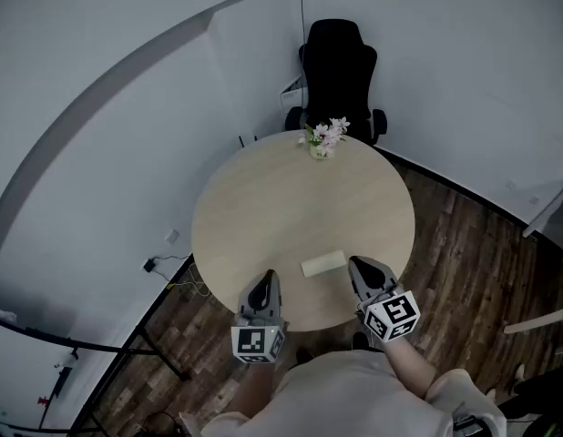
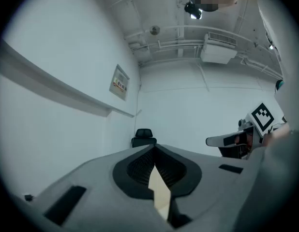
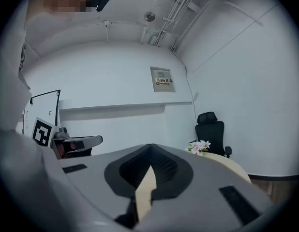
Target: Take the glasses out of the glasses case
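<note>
We hold both grippers level over the near edge of the round desk (image 1: 291,198). The left gripper (image 1: 267,282) has its fingers pressed together on nothing. The right gripper (image 1: 362,268) likewise has its fingers pressed together and empty. The pale case (image 1: 323,263) lies flat on the desk between the two, nearer the right one and touching neither. Flowers (image 1: 323,138) stand at the far edge, before a black chair (image 1: 341,71).

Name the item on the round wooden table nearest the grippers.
The pale rectangular glasses case at the near edge; the pink-flowered pot stands at the far edge.
</note>
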